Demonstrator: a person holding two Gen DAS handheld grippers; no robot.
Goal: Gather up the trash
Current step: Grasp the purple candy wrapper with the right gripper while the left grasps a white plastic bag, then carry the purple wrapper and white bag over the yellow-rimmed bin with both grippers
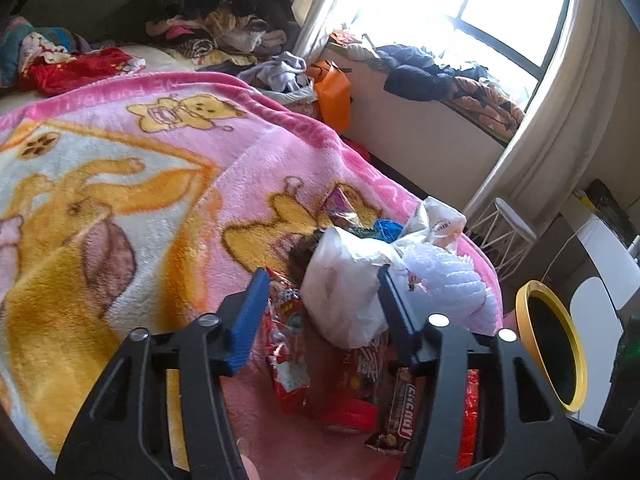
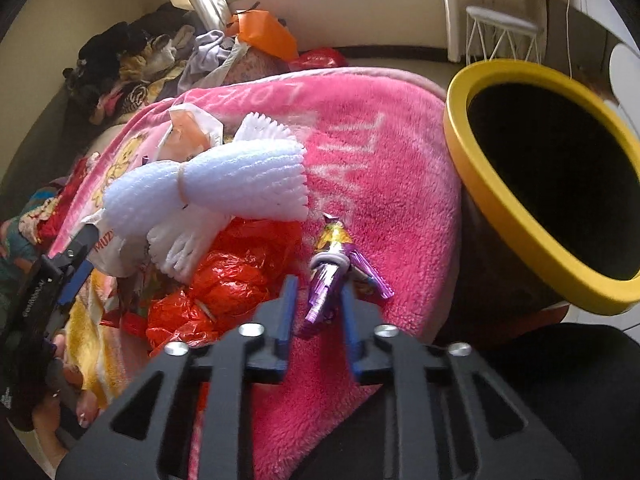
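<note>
Most trash lies on the pink blanket (image 2: 360, 152) beside the yellow-rimmed bin (image 2: 500, 200) — apparently empty. Right gripper (image 2: 316, 296) clamps a purple wrapper (image 2: 326, 292); left gripper (image 1: 320, 292) pinches a white plastic bag (image 1: 344, 280).

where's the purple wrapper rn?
Right wrist view: purple wrapper lies on the pink blanket between the right tongs, right of the red bag, left of the yellow-rimmed bin.

"LOVE" reads upside down on the pink blanket (image 2: 360, 140).
</note>
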